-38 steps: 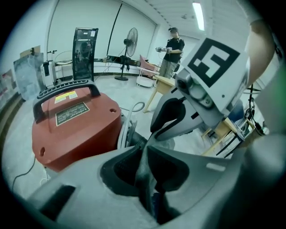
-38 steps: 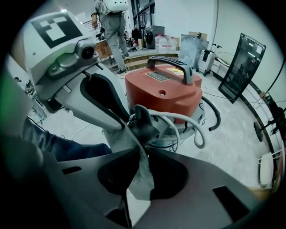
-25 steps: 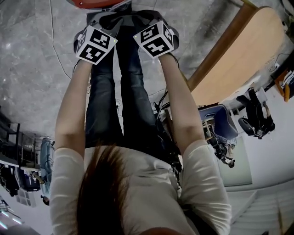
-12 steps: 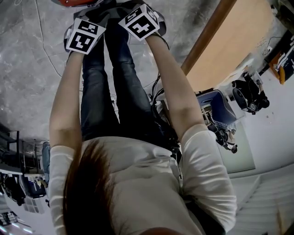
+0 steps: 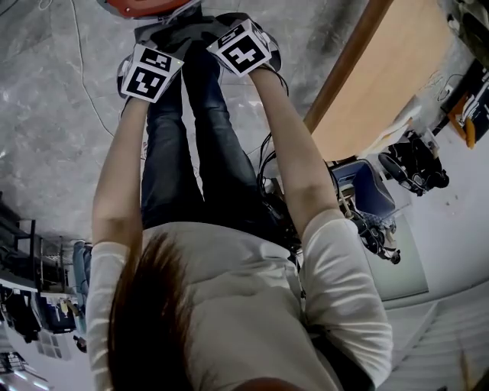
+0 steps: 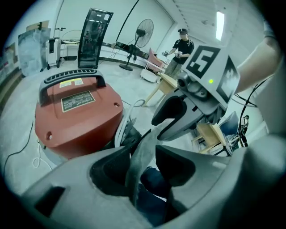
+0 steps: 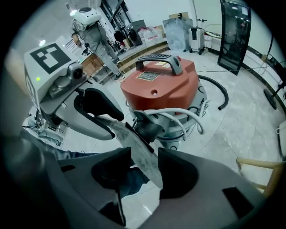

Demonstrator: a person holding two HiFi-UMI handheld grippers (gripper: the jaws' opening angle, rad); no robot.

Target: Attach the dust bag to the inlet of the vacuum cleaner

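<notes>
Grey marbled floor (image 5: 46, 114) carries the red vacuum cleaner (image 7: 161, 85); its lid label (image 6: 78, 101) is too small to read. Jaws of the left gripper (image 6: 143, 164) and right gripper (image 7: 145, 172) have just been opening and stand apart, with the grey dust bag (image 7: 129, 141) edge unclamped between each pair. Bag lies right in front of the dark inlet (image 7: 145, 127).

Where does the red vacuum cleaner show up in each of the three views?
Head view: the vacuum cleaner is only a red sliver at the top edge, left of centre.
Left gripper view: large, left of centre.
Right gripper view: upper centre.
Shared landmark: the person's blue jeans, mid-frame in the head view, low centre in both gripper views.
</notes>
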